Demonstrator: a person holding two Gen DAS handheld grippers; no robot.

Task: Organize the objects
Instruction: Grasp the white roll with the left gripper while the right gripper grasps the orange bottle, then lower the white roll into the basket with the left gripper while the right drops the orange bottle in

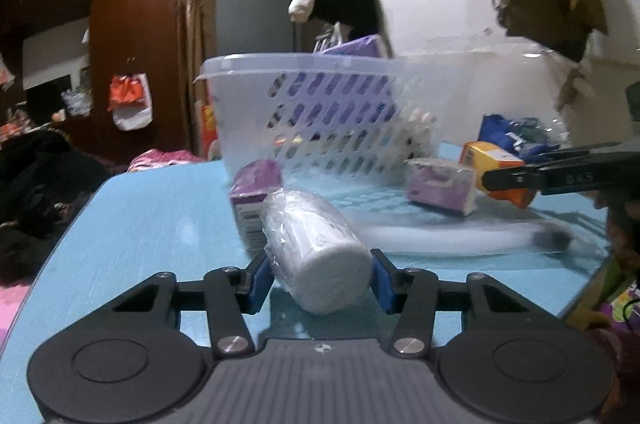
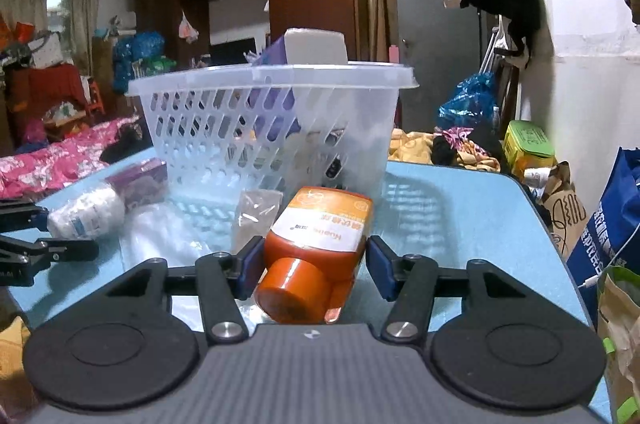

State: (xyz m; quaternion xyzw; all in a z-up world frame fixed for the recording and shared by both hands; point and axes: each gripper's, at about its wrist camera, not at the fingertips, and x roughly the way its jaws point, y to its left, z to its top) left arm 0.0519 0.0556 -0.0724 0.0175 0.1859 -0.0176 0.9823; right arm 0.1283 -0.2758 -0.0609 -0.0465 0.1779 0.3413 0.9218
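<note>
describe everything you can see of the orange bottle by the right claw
The orange bottle lies on its side on the blue table, its round orange cap toward the camera and its squarish base pointing at the clear basket. It looks like glossy plastic, with a white label printed with text. It sits between the blue pads of the right claw, which flank it closely; firm contact is unclear. A small clear packet lies beside it.

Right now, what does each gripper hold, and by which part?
The left gripper has the white roll by its near end. The right gripper has the orange bottle by its body, just above the cap.
</note>
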